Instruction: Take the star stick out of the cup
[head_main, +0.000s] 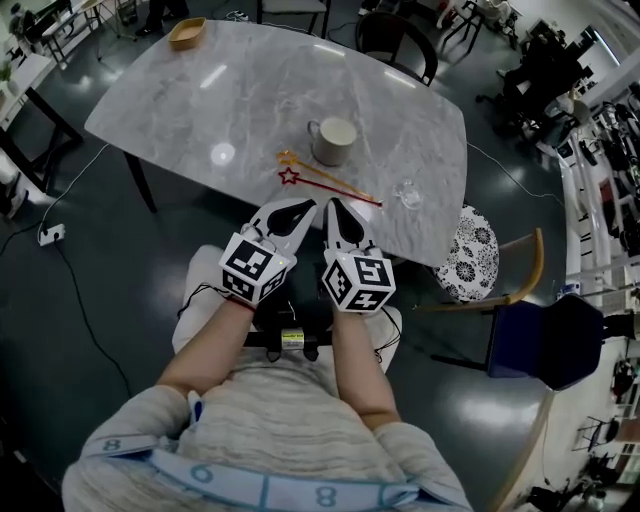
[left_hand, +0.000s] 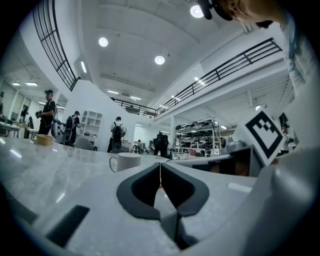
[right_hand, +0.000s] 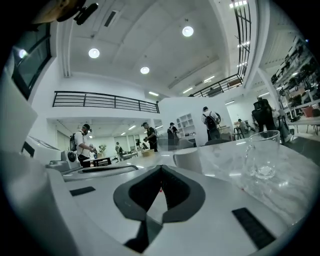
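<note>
A white cup (head_main: 335, 140) stands on the marble table (head_main: 200, 110); it also shows in the left gripper view as the cup (left_hand: 125, 161) and in the right gripper view as the cup (right_hand: 187, 159). The red star stick (head_main: 291, 176) lies flat on the table in front of the cup, outside it, beside an orange stick (head_main: 300, 163). My left gripper (head_main: 311, 205) and right gripper (head_main: 331, 204) rest side by side at the table's near edge, just short of the sticks. Both are shut with nothing between the jaws, as the left gripper (left_hand: 160, 165) and right gripper (right_hand: 161, 168) show.
A clear glass (head_main: 408, 193) stands right of the sticks, and in the right gripper view the glass (right_hand: 262, 155) is close by. A small wooden bowl (head_main: 186, 32) sits at the far left corner. Chairs (head_main: 520, 300) stand to the right. People stand in the background.
</note>
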